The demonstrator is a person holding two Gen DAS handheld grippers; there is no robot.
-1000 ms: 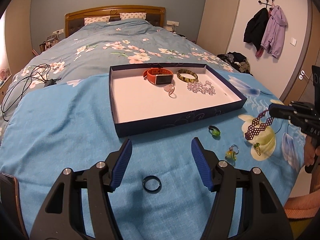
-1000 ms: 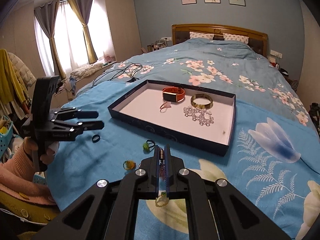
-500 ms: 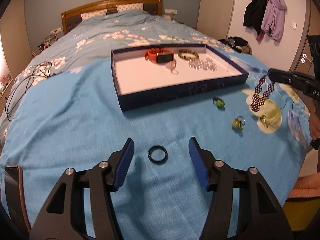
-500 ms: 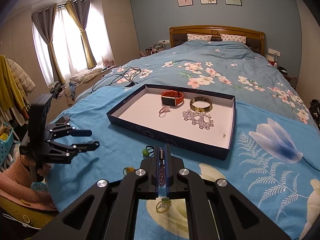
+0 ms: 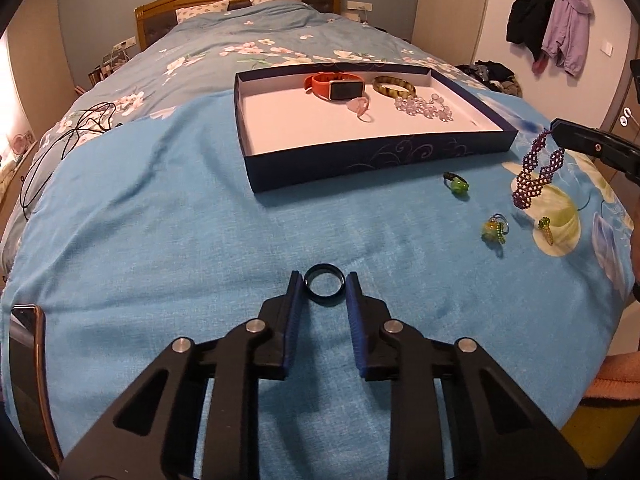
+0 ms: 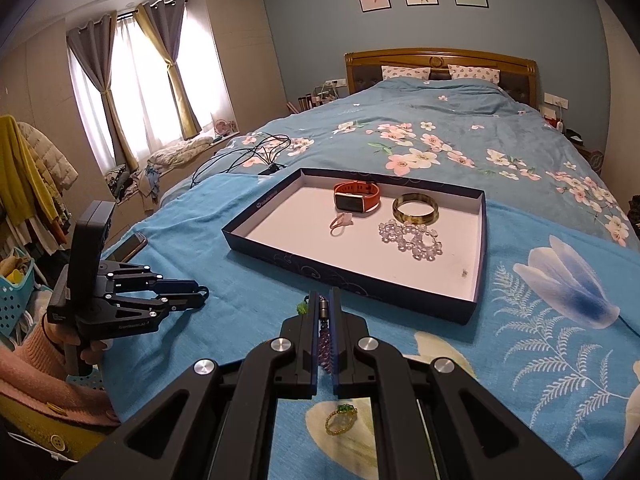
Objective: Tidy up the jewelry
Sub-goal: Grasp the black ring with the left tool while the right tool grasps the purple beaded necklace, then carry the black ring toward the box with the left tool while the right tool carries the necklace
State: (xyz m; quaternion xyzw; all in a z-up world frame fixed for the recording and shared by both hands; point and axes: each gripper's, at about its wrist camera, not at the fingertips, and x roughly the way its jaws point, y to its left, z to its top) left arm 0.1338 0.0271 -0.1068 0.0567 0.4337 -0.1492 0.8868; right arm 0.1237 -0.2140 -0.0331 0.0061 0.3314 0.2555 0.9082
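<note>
My left gripper [image 5: 323,285] is shut on a black ring [image 5: 324,289] lying on the blue bedspread; its blue pads touch the ring's sides. My right gripper [image 6: 325,300] is shut on a purple beaded necklace [image 5: 538,170], which hangs above the bedspread at the right. A dark blue tray [image 5: 360,160] with a white floor holds an orange watch [image 5: 336,86], a green bangle [image 5: 394,86], a pink ring [image 5: 362,108] and clear beads [image 5: 424,106]. Loose on the bed lie a green ring [image 5: 456,184], a yellow-green ring [image 5: 494,230] and a gold ring [image 6: 340,420].
A phone [image 5: 28,360] lies at the bed's left edge. Black cables [image 5: 68,140] lie on the bed at the far left. Coats [image 5: 548,12] hang on the right wall. A blue basket [image 6: 16,304] stands beside the bed.
My left gripper moved down and forward and closed its jaws onto the black ring. My right gripper stayed shut on the necklace, shifting slightly toward the tray.
</note>
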